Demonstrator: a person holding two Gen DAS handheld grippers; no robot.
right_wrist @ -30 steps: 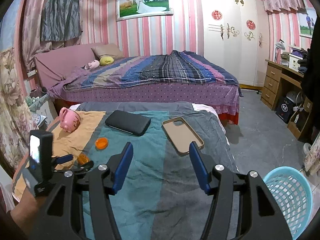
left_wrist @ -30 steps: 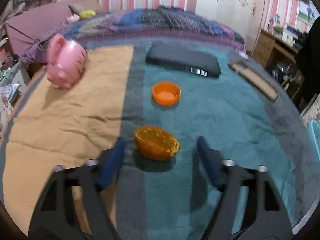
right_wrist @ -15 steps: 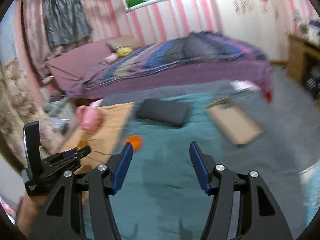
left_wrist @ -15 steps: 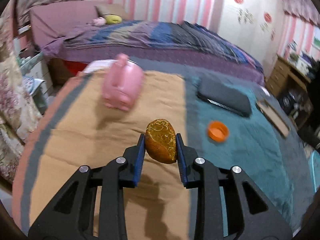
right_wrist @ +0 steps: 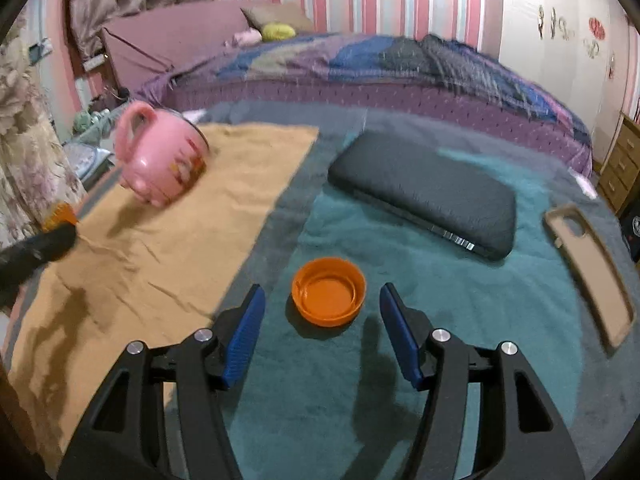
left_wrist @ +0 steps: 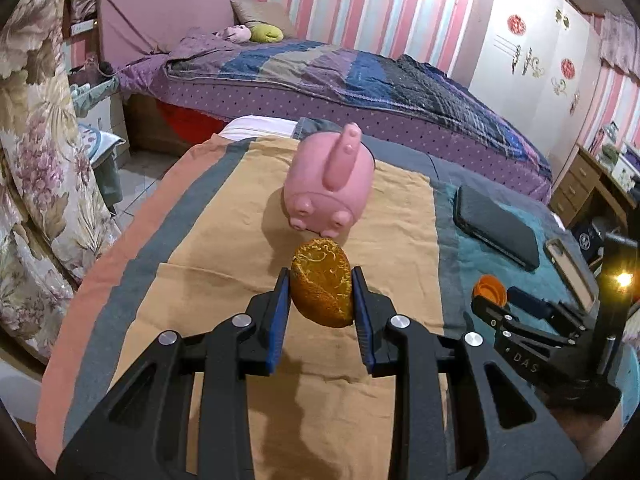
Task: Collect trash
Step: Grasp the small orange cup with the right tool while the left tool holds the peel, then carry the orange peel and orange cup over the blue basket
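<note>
While left gripper (left_wrist: 321, 294) clamps orange peel (left_wrist: 322, 282) mid-frame | right gripper (right_wrist: 322, 320) spread wide, straddling orange cap (right_wrist: 328, 297) lower centre

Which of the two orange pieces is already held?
The crumpled orange peel, clamped between the left gripper fingers; the orange cap lies on the teal blanket between the open right gripper fingers.

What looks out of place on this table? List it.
The pink pig-shaped mug lies tipped on its side on the tan cloth, handle up; nothing looks spilled. An orange bottle cap sits loose, open side up, between the open right gripper fingers. The left gripper grips an orange peel.
</note>
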